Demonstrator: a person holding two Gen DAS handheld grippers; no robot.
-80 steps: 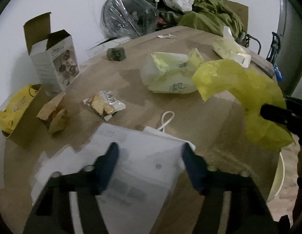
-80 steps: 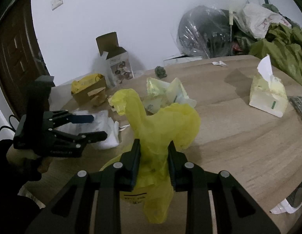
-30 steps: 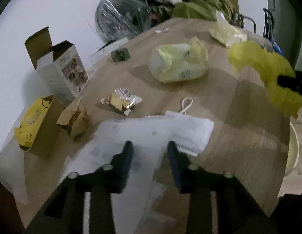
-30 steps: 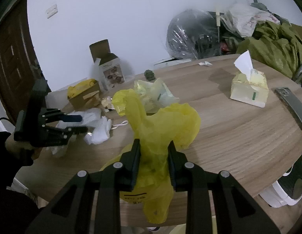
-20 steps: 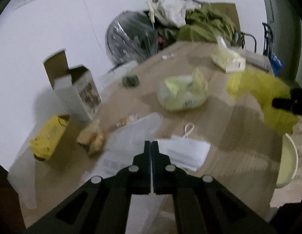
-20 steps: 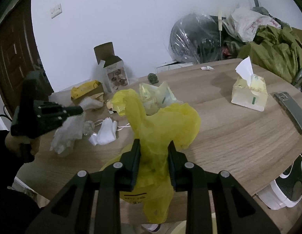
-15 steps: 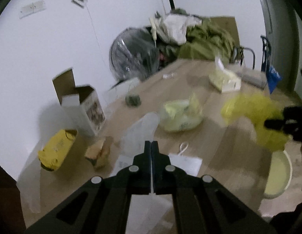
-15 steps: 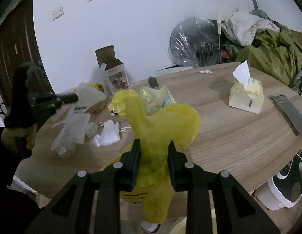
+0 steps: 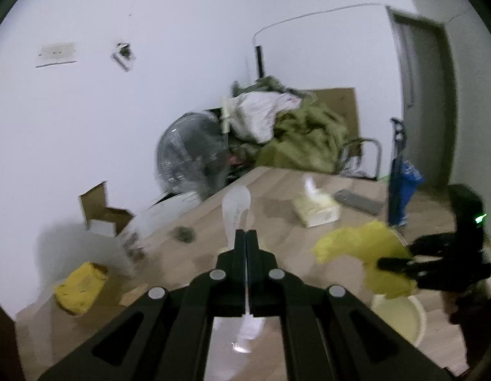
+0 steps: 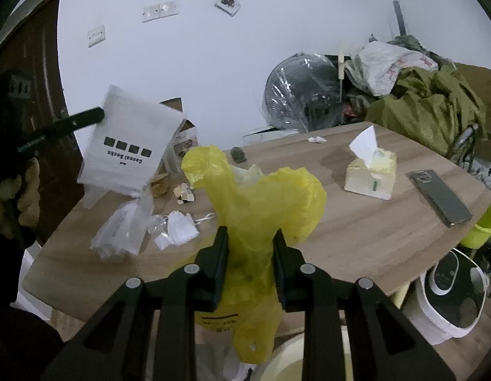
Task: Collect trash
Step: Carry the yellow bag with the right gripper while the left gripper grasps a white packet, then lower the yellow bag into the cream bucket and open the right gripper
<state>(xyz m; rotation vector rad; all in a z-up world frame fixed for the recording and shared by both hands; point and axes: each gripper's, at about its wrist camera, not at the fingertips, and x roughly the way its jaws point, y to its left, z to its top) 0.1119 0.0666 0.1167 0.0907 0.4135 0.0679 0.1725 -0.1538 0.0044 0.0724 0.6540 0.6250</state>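
Note:
My left gripper (image 9: 246,233) is shut on a clear plastic sock package (image 10: 131,146) printed "Casual Socks" and holds it well above the table's left end; in the left wrist view the package (image 9: 236,209) shows edge-on between the jaws. My right gripper (image 10: 249,238) is shut on a yellow trash bag (image 10: 258,203), held just off the table's near edge; it shows at the right of the left wrist view (image 9: 366,247). On the wooden table (image 10: 356,222) lie a white face mask (image 10: 180,225), crumpled clear plastic (image 10: 121,235) and a snack wrapper (image 10: 183,192).
A tissue box (image 10: 370,173) and a phone (image 10: 440,197) lie on the table's right side. An open cardboard box (image 9: 101,212) and a yellow box (image 9: 80,282) stand at the left. A wrapped fan (image 10: 304,92) and green clothes (image 10: 426,95) are behind. A white bucket (image 9: 399,317) stands below.
My left gripper closed on the sock package and lifted it off the table, up and toward the right. The right gripper kept its hold on the yellow bag.

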